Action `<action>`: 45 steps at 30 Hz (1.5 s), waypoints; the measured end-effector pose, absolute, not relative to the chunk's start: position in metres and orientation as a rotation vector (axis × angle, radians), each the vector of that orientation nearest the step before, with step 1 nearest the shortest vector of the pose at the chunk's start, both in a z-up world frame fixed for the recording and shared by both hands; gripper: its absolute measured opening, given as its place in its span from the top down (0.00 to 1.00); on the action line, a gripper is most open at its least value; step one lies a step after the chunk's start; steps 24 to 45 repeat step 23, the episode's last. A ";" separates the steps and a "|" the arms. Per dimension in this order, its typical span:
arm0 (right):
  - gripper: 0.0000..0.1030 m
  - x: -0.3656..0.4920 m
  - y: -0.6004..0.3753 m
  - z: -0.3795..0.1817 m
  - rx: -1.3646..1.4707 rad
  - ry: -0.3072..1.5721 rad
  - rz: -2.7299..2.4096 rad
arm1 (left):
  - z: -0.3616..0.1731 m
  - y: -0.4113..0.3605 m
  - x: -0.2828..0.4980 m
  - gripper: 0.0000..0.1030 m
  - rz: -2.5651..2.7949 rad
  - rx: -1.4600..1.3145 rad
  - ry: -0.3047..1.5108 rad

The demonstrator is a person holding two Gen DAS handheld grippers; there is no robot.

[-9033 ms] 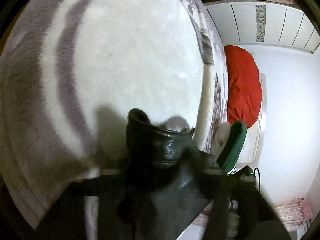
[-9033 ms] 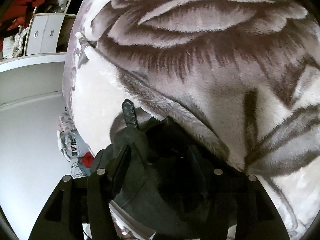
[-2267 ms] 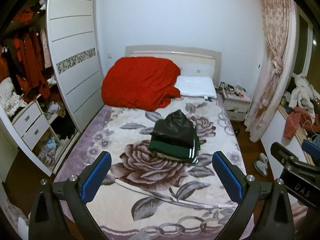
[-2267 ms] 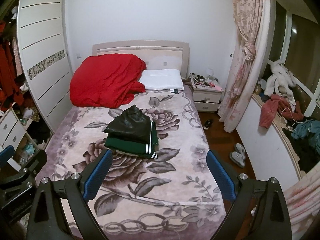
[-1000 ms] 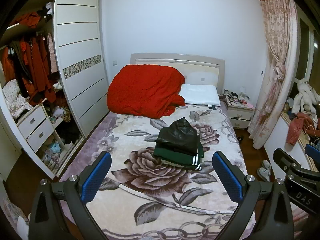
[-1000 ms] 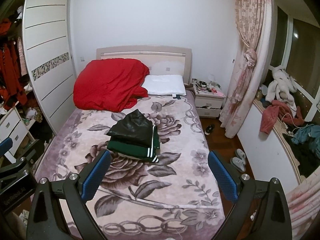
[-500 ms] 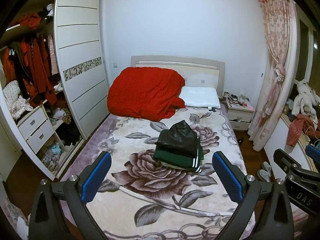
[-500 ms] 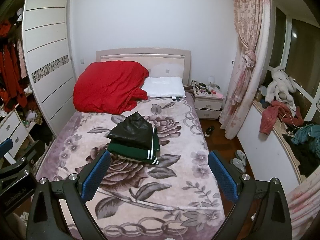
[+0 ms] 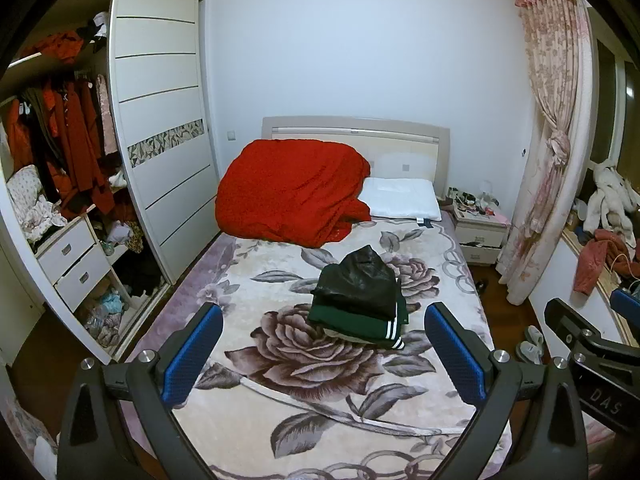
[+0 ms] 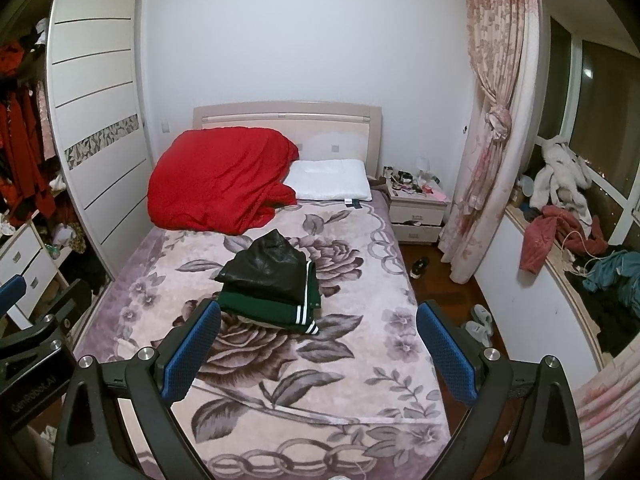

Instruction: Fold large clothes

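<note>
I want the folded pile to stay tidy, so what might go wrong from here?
The black leather jacket sits on top of the green striped garment, overhanging its left side; being slick, it may slide off if the floral blanket is tugged.

The stack rests on soft bedding, so leaning on the bed might tip it.

Both the left gripper and right gripper hang open, away from the pile; a careless approach might snag the jacket's raised collar.

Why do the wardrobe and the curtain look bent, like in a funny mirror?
Fisheye lenses do that. In the left wrist view the wardrobe bows outward near the edge; in the right wrist view the curtain curves too. Both pictures have black corners, while the folded clothes in the middle look nearly normal and sharp.
</note>
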State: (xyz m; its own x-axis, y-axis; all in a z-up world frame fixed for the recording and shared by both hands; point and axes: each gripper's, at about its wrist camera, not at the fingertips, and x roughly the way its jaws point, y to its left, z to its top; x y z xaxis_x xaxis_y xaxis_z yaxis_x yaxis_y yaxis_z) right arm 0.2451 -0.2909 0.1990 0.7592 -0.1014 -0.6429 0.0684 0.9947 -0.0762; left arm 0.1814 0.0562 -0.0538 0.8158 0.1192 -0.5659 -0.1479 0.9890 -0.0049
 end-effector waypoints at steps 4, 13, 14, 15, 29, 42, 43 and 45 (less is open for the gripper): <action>0.03 0.243 -0.289 0.202 -0.044 0.700 -0.094 | -0.054 0.055 0.179 0.00 0.144 -0.047 0.599; 0.03 0.237 -0.286 0.202 -0.040 0.691 -0.101 | -0.054 0.055 0.179 0.00 0.146 -0.048 0.595; 0.03 0.238 -0.286 0.203 -0.043 0.690 -0.102 | -0.053 0.055 0.180 0.00 0.147 -0.048 0.594; 0.03 0.238 -0.286 0.203 -0.042 0.690 -0.102 | -0.053 0.055 0.180 0.00 0.148 -0.046 0.593; 0.03 0.230 -0.286 0.200 -0.039 0.690 -0.105 | -0.054 0.055 0.177 0.00 0.152 -0.056 0.584; 0.03 0.230 -0.286 0.200 -0.039 0.690 -0.105 | -0.054 0.055 0.177 0.00 0.152 -0.056 0.584; 0.03 0.230 -0.286 0.200 -0.039 0.690 -0.105 | -0.054 0.055 0.177 0.00 0.152 -0.056 0.584; 0.03 0.230 -0.286 0.200 -0.039 0.690 -0.105 | -0.054 0.055 0.177 0.00 0.152 -0.056 0.584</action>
